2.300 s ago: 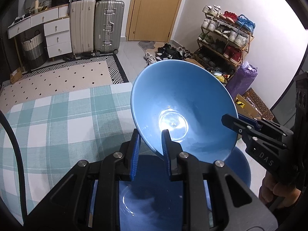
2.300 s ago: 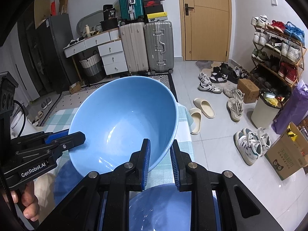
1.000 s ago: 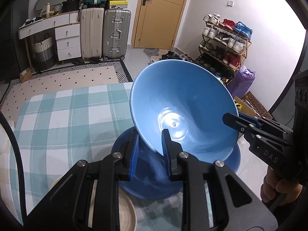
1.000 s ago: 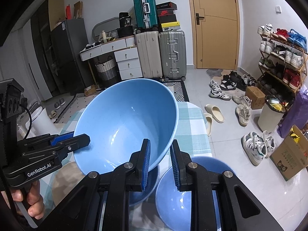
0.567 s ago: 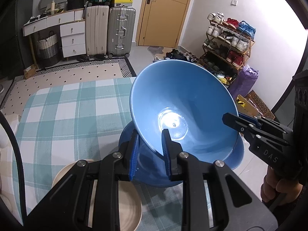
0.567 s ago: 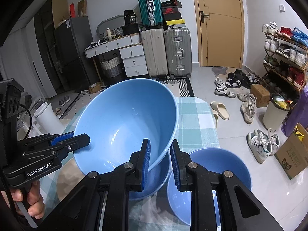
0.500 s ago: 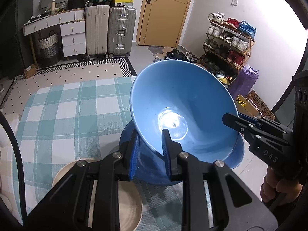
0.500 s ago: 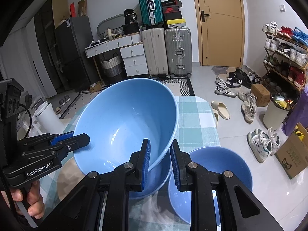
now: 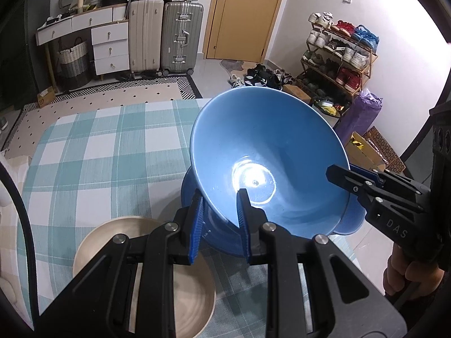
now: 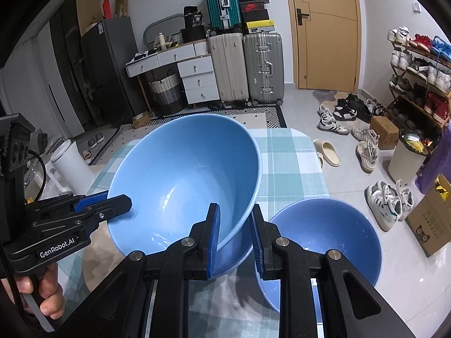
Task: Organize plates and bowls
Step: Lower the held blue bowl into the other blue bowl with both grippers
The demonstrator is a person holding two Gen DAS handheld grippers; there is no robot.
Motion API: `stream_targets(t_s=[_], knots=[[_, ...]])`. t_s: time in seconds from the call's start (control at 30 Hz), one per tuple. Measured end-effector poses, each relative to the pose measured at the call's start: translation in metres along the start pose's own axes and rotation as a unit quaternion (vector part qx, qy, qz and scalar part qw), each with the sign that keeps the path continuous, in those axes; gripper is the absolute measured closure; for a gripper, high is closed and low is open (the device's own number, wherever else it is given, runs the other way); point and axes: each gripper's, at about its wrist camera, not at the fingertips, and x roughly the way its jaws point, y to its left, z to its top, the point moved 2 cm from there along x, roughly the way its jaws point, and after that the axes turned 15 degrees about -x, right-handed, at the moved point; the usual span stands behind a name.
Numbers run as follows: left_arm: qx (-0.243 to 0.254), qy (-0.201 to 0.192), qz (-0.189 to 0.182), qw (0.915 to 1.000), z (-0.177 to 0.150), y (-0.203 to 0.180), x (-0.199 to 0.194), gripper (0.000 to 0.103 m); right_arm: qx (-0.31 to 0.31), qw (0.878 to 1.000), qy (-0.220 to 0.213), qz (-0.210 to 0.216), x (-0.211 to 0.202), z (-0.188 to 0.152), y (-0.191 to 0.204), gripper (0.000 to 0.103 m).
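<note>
**Big blue bowl held by both grippers over another blue bowl**

So the big blue bowl (image 9: 267, 163) is up off the table, tilted, w/ its open side facing the cams. Both tools have it by the rim, on opposite sides. Left gripper (image 9: 220, 219) is clamped on the near edge in its own view, one blue pad inside the bowl, one outside. Right gripper (image 10: 234, 233) same deal on the other side, pinching the wall btw its pads. Neither is loose, both jaws closed down on the rim. You can see each tool from the other's cam too, sticking in from the side, w/ a hand (image 10: 42, 298) wrapped around the handle.

Right under the held one sits a second blue bowl (image 9: 214, 233) on the table, looks like the held bowl's base is hanging in or just above it, can't tell if they touch. Just beside that, toward the table's edge, there's a third blue bowl (image 10: 324, 250), upright and empty. On the other side, near the left tool, a beige plate (image 9: 180, 293), partly hidden by the gripper body.

All on a table w/ a green-white checked cloth (image 9: 93, 152). Past it: patterned rug (image 9: 93, 98), two suitcases (image 9: 163, 36) against the wall, white drawers (image 9: 108, 48), a wooden door (image 9: 239, 14), shoe rack (image 9: 338, 53) w/ lots of shoes, more shoes scattered on the floor.
</note>
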Motion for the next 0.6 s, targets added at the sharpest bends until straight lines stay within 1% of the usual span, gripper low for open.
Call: stream_targets(t_s=[0.23,0.6], knots=[[-0.004,0.008,0.004,0.9999,-0.007,0.012,0.013,0.084,-0.001,1.000,0.009,0.003,0.010,-0.008,0.006,0.081],[-0.009,0.026,0.012,0.9996,-0.013,0.033,0.050,0.084,-0.003,1.000,0.027,0.002,0.032,-0.021,0.012,0.082]])
